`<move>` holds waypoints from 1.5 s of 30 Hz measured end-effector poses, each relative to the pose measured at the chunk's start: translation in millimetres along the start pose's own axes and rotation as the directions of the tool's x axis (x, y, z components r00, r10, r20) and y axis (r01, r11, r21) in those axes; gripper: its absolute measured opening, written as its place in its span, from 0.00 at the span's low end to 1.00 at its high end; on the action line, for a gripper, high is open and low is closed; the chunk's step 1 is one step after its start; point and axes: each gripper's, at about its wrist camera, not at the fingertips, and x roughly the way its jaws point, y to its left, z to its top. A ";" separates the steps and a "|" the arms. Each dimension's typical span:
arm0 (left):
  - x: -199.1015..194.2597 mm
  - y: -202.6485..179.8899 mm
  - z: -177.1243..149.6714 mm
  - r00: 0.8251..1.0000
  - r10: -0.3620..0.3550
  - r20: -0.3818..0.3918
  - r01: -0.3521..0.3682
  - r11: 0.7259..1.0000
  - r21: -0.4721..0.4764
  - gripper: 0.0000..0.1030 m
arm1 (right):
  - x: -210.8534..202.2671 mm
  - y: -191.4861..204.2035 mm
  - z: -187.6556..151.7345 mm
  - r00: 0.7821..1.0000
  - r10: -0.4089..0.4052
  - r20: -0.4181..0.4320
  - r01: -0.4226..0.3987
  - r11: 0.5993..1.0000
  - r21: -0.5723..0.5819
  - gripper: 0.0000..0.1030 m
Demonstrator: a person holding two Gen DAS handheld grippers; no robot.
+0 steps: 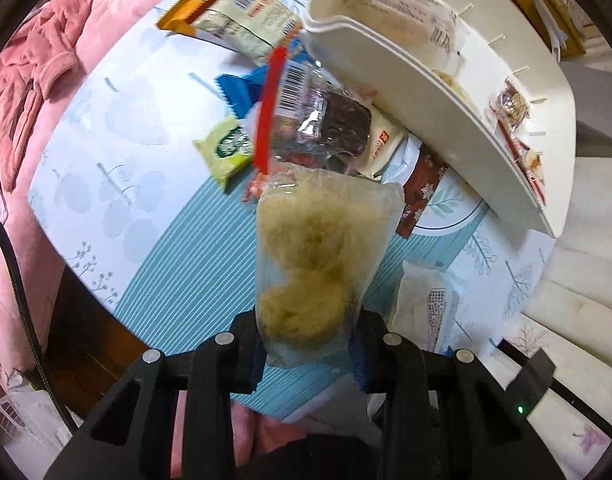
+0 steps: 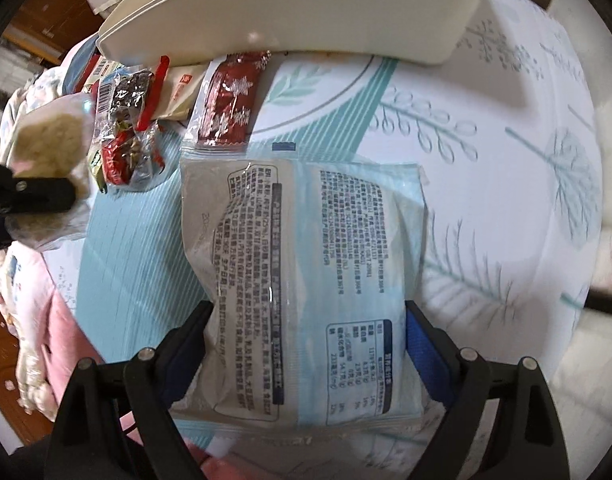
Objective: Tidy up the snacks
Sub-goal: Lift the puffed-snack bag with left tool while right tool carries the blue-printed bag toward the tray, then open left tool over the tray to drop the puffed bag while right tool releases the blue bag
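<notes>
The left gripper (image 1: 306, 344) pinches a clear bag of pale puffed snack (image 1: 317, 264) above the table, ahead of it the white divided tray (image 1: 445, 92), so carry it level there, while the right gripper (image 2: 306, 344), spread wide, straddles a flat printed packet (image 2: 306, 240).

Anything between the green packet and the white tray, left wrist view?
Yes: a clear bag with a red strip, lying on other wrappers, sits between the green packet and the tray in the left wrist view.

Right gripper (image 2: 306, 344) over a snack packet

Its wide jaws flank the pale blue printed packet (image 2: 302, 264), seemingly touching; white tray (image 2: 290, 12) lies beyond.
</notes>
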 end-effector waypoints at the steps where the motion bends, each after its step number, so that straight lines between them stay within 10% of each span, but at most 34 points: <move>1: -7.2 7.7 -2.8 1.000 -0.016 0.002 0.016 1.000 0.001 0.31 | -1.6 1.8 -4.2 1.000 0.010 -0.004 -0.010 1.000 0.019 0.89; 18: -86.2 14.0 12.0 0.992 -0.120 0.031 0.114 0.980 0.162 0.31 | -49.7 -46.2 -2.3 0.977 0.212 0.029 -0.206 0.889 0.408 0.88; 45: -123.3 -55.5 127.0 0.982 -0.179 0.066 0.137 0.902 0.410 0.31 | -161.0 -29.5 94.5 0.928 -0.001 0.372 -0.206 0.830 0.517 0.89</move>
